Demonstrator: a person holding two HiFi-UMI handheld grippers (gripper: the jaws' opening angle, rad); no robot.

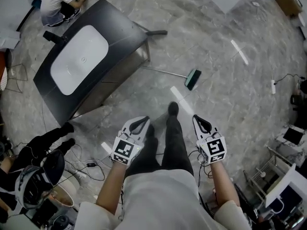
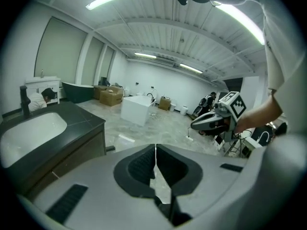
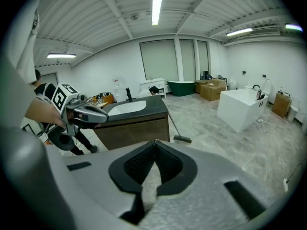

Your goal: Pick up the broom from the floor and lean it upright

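Grey marble floor point(image 1: 225, 95), open room. A dark vanity cabinet with an inset white basin point(image 1: 91, 63) sits ahead-left and is the nearest bulky thing.

Long thin-handled broom with a green head point(image 1: 193, 79): the head is on the floor right of the cabinet and the handle runs back to the cabinet's near right corner. In the right gripper view the handle slants up toward that corner, so it reads as propped rather than flat. Can't confirm contact.

The operator's own dark-trousered leg and black shoe point(image 1: 173, 109) sit between the two grippers, toe toward the broom head.

Around:
- crouched person in a white top point(image 1: 55, 4) beyond the cabinet
- seated person in black trousers point(image 1: 43, 140) at lower left, with loose black cables point(image 1: 91, 166) on the floor beside them
- white power strip point(image 1: 273, 86) off to the right
- white rectangular tub point(image 2: 136, 109) and brown cardboard boxes point(image 2: 111, 96) further back

Left gripper point(image 1: 140, 123) and right gripper point(image 1: 202, 124) are both held low in front of the body, well apart from the broom. Left fingers point(image 2: 141, 166) are pressed together with only a hairline seam and nothing in them. Right fingers point(image 3: 139, 164) are likewise together and empty.
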